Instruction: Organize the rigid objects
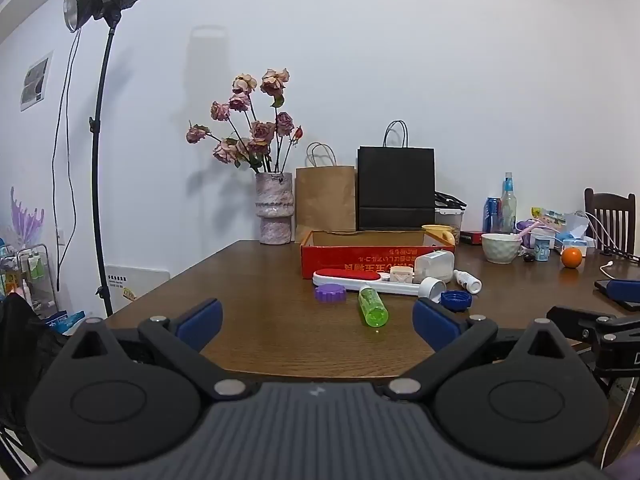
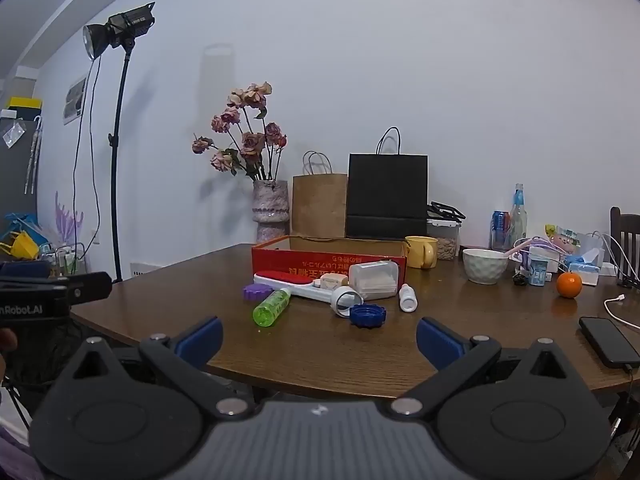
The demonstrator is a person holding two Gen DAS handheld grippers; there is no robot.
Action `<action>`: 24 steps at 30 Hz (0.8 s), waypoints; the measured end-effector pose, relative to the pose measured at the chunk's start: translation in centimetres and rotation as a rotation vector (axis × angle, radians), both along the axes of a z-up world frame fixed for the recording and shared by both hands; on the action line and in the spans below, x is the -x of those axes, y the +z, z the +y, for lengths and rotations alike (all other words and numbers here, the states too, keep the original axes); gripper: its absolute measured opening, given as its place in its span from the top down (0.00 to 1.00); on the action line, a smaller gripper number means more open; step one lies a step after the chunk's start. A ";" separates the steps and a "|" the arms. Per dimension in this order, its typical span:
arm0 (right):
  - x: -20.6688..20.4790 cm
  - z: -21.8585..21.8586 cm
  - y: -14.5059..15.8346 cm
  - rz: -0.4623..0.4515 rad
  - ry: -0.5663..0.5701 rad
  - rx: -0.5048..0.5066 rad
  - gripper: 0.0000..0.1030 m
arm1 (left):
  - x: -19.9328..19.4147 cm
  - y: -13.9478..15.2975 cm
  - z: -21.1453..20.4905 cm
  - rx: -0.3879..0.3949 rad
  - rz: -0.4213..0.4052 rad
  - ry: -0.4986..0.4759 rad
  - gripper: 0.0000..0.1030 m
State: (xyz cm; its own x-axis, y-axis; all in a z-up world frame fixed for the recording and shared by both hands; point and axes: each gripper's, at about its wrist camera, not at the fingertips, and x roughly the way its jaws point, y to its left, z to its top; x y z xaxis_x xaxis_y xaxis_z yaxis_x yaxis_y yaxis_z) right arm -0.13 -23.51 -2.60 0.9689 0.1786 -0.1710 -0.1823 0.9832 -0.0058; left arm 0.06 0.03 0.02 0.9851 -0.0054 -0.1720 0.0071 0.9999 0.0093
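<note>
A low red cardboard box (image 1: 360,264) (image 2: 304,262) stands open on the brown table. In front of it lie a white and red lint brush (image 1: 352,278) (image 2: 288,280), a green bottle (image 1: 373,306) (image 2: 272,307), a purple lid (image 1: 330,292) (image 2: 257,291), a blue lid (image 1: 457,301) (image 2: 367,315), a small white bottle (image 1: 467,281) (image 2: 407,298) and a clear plastic box (image 1: 434,266) (image 2: 374,279). My left gripper (image 1: 318,326) hangs open at the table's near edge, well short of them. My right gripper (image 2: 319,338) is open too, nothing between its fingers.
A vase of dried roses (image 1: 274,212), a brown paper bag (image 1: 325,196) and a black bag (image 1: 396,188) line the wall. A white bowl (image 2: 485,265), yellow mug (image 2: 421,251), orange (image 2: 569,285) and black phone (image 2: 608,340) sit to the right. A lamp stand (image 1: 98,160) rises at left.
</note>
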 end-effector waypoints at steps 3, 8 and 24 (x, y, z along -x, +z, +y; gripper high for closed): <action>0.0 0.1 0.0 0.001 -0.002 0.002 0.00 | 0.0 0.0 0.2 0.000 -0.003 -0.020 0.00; -0.1 0.0 0.0 -0.004 -0.001 -0.010 0.00 | 0.8 -0.1 0.7 -0.017 -0.053 -0.039 0.00; 0.3 -0.3 0.6 -0.048 -0.011 -0.006 0.00 | 0.7 0.4 0.3 -0.019 -0.089 -0.026 0.00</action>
State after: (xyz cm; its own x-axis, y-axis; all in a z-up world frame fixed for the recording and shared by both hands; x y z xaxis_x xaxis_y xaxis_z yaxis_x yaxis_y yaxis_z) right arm -0.47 -23.82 -1.98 0.9780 0.1684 -0.1231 -0.1707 0.9853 -0.0082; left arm -0.60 0.31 0.43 0.9960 -0.0289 -0.0841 0.0315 0.9991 0.0301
